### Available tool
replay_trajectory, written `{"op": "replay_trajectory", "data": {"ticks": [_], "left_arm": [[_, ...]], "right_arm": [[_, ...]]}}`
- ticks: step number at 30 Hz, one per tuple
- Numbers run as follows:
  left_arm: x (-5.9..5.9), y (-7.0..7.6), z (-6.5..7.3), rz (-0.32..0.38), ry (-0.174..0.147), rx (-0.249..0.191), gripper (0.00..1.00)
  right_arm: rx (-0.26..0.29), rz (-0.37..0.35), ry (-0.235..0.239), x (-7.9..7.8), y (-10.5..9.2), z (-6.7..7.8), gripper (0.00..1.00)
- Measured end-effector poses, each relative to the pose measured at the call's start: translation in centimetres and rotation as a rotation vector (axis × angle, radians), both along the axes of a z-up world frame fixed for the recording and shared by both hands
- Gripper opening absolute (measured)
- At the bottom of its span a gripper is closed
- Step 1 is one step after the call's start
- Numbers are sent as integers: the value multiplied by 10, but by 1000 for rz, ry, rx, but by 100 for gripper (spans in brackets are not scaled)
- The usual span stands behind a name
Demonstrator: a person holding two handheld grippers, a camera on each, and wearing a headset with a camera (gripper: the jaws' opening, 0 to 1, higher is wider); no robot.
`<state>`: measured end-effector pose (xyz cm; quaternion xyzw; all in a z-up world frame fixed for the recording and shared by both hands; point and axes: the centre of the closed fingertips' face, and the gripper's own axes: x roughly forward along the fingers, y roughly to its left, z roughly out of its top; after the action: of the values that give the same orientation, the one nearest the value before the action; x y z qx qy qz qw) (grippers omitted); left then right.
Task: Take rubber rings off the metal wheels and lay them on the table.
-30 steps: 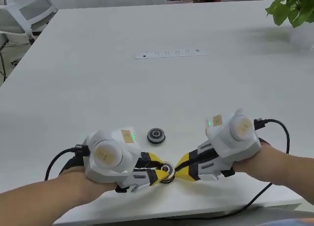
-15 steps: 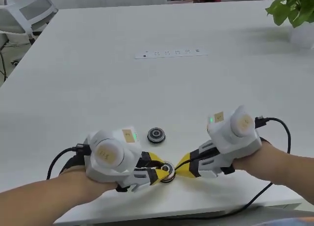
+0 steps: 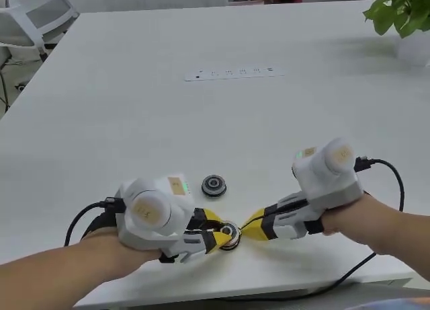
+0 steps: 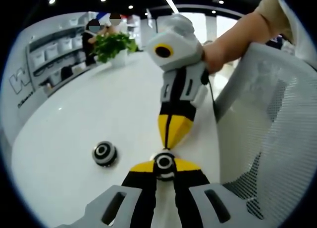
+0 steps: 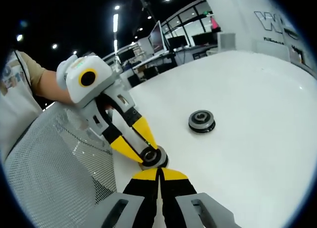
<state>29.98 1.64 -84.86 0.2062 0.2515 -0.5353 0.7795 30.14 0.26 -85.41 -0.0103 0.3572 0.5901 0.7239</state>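
Wheel no. 1 (image 3: 229, 233): small metal disc, bright hub w/ dark centre bore, dark rubber ring round the rim. Located at near edge of table (image 3: 201, 122), approx. midway between the two hands. Left tool (image 4: 165, 166): yellow tips clamped on wheel no. 1, one tip each side. Right tool (image 5: 159, 171): jaws together, tips pointing at wheel no. 1 and touching its rim from the opposite side; whether they pinch the ring cannot be told. Wheel no. 2 (image 5: 201, 121): same type, lies flat on table just beyond the tools, ring fitted, clear of both. Power strip (image 3: 234, 72) lies further back on table, well apart; plant (image 3: 396, 11) at far right corner
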Motion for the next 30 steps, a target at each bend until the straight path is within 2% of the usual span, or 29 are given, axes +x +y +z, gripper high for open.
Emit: {"op": "replay_trajectory", "data": {"ticks": [9,30], "left_arm": [[1,-1,0,14,-7,16,12],[1,-1,0,15,-17,27,12]], "right_arm": [[43,-39,47,1,3,2,0],[77,-30,77,-5,11,8,0]]}}
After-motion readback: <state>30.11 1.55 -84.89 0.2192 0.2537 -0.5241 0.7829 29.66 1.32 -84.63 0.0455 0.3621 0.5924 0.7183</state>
